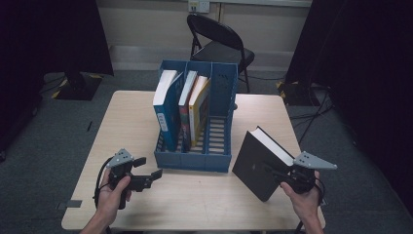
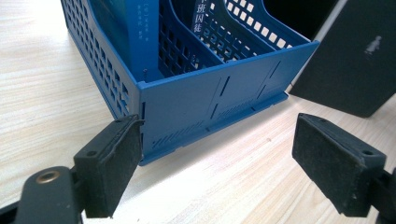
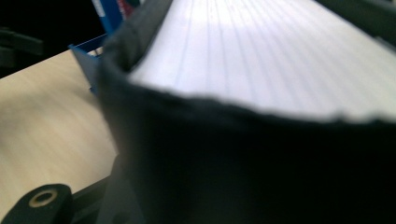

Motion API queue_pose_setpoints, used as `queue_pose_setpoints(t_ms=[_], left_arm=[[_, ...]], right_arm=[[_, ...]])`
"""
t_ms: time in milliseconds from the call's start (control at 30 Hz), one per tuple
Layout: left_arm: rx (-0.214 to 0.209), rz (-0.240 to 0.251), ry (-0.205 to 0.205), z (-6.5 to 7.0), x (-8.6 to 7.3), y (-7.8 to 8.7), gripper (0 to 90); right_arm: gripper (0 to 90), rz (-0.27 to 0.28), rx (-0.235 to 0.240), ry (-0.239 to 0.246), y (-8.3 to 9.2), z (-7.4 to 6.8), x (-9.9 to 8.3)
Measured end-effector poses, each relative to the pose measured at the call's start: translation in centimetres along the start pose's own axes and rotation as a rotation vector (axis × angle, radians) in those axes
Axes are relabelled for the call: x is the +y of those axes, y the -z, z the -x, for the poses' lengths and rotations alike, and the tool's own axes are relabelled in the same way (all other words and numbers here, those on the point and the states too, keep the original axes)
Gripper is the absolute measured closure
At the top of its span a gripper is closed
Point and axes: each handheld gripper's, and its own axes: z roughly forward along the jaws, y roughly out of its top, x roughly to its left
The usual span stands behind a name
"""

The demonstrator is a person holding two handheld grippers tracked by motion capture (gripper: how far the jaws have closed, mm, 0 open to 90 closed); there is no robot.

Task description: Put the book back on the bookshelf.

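At the table's (image 1: 146, 204) near left, the left gripper (image 1: 148, 168) rests in a person's hand with its jaws spread wide and nothing between them. In the left gripper view its two black pads (image 2: 114, 163) frame the near corner of the blue rack (image 2: 196, 107), apart from it, with bare wood below.

At centre, the rack (image 1: 195, 158) stands on the table with three books upright in its left and middle slots: a blue book (image 1: 168, 105), a red-spined book (image 1: 186, 97) and a yellow book (image 1: 200, 105). Its right slot holds none.

To the right, the right gripper (image 1: 285, 176) is clamped on the lower edge of a thick black book (image 1: 255, 163), which is tilted just beside the rack's right corner, white page edges facing up and right. Whether its bottom corner touches the table cannot be told.

In the right gripper view the black book (image 3: 261, 154) is blurred and close to the lens, hiding the pads; the page block runs off the top edge, and a sliver of the rack (image 3: 86, 58) shows at upper left.
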Motion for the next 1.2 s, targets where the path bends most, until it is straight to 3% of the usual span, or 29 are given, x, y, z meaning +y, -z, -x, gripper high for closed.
queue_pose_setpoints(t_ms=[533,833,1200], left_arm=[[0.004,-0.001,0.008,-0.2,0.0,0.1,15.8],[0.006,-0.008,0.018,-0.2,-0.2,0.1,15.9],[0.007,-0.019,0.033,-0.5,-0.4,0.1,15.9]], right_arm=[[52.8,0.021,-0.162,-0.061,-4.2,-1.0,1.7],[52.7,0.023,-0.185,-0.067,-5.6,-0.8,2.3],[49.6,-0.020,-0.174,-0.085,-5.4,-1.0,3.3]])
